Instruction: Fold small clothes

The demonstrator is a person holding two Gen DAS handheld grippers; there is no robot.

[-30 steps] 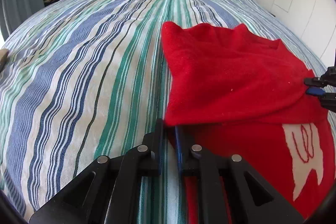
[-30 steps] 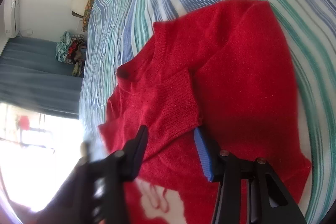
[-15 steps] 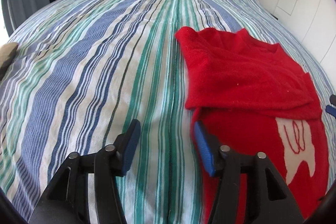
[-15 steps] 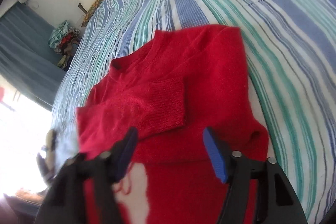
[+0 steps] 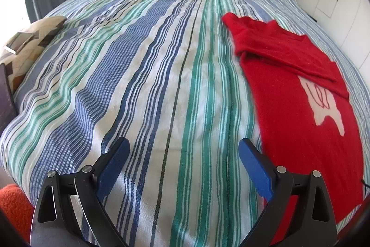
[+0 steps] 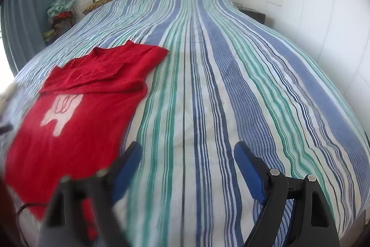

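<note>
The red sweater (image 5: 298, 105) lies flat on the striped bed (image 5: 148, 75), sleeves folded in, between both empty grippers: right of the left gripper (image 5: 183, 149), left of the right gripper (image 6: 187, 153), whose jaws have just been opening wide.

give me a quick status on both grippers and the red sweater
Left gripper and right gripper open, jaws just opened, nothing between them. Red sweater flat on striped bedspread, sleeves folded across chest. Nothing in the way.

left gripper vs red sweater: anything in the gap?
Nothing but bare striped bedspread between the left gripper and the red sweater, as the left wrist view shows.
</note>
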